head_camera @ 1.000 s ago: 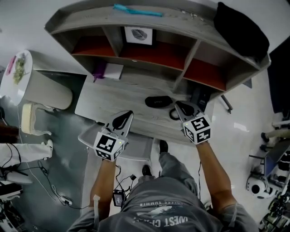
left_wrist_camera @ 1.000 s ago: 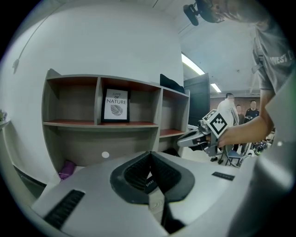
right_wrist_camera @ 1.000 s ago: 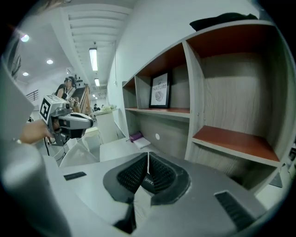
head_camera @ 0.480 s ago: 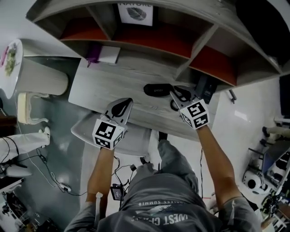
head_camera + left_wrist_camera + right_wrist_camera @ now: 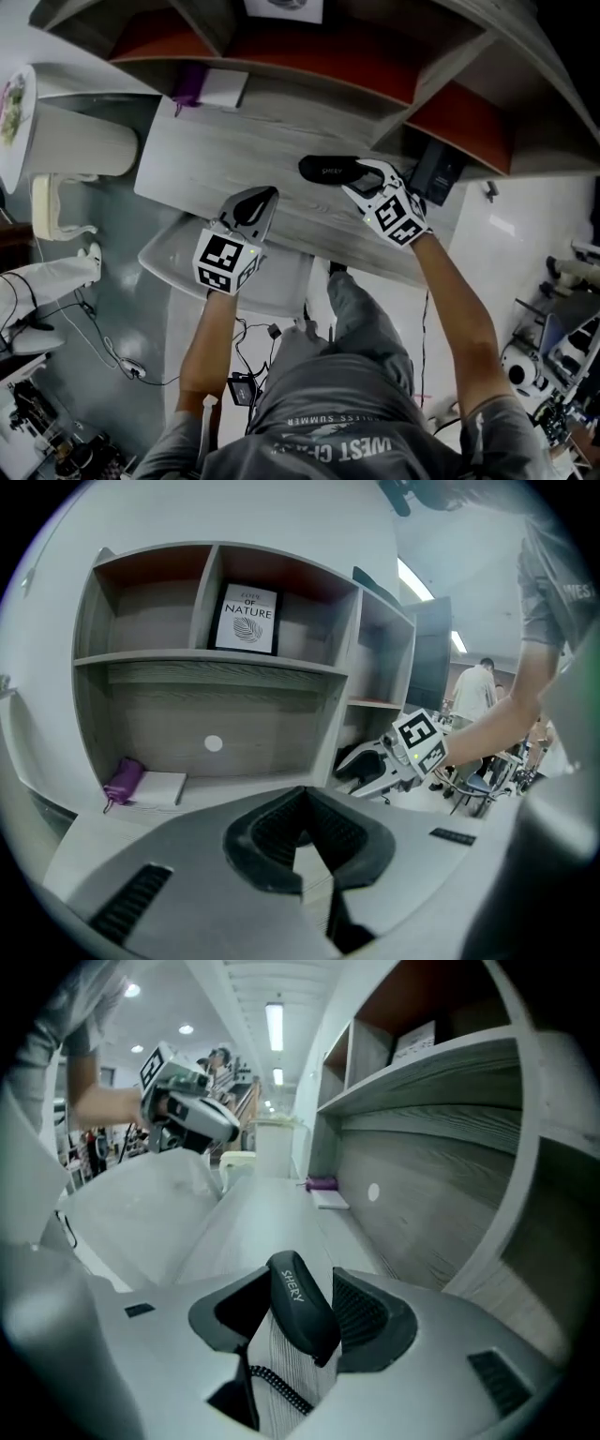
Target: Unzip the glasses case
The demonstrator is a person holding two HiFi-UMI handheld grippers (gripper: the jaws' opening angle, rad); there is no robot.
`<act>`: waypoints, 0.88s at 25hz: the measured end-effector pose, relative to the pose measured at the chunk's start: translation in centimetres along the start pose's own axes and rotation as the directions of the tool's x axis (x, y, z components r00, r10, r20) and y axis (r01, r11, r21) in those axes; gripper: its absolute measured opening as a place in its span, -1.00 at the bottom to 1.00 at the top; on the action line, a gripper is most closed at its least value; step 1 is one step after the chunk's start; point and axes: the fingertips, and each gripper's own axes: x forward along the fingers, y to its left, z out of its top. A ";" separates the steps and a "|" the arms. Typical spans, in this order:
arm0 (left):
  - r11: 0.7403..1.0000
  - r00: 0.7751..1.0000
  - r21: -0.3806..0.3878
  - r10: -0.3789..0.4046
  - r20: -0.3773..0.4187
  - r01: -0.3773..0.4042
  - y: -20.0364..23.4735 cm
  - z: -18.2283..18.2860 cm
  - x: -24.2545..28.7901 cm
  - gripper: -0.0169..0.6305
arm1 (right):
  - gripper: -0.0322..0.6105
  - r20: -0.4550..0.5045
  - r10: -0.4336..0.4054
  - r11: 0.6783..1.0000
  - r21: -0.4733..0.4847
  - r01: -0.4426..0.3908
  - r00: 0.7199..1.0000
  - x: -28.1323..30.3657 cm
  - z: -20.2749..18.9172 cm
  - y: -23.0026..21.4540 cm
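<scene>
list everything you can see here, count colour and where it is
glasses case: 1, black, on the desk, right part
desk: 1, grey wood, shelves above
framed print: 1, white and black, upper shelf compartment
notebook: 1, white, desk's back left
pouch: 1, purple, beside the notebook
cord: 1, black, on the desk by the case
chair: 1, grey, below the desk's front
left gripper: 1, grey, desk's front edge, shut, empty
right gripper: 1, grey, jaws just been opening, case between them, not clamped
</scene>
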 end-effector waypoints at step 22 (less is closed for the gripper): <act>1.000 0.999 -0.027 0.007 -0.036 -0.008 0.2 -1.9 1.8 -0.95 | 0.21 -0.153 0.005 0.948 -0.315 -0.054 0.988 8.0 -6.4 -1.7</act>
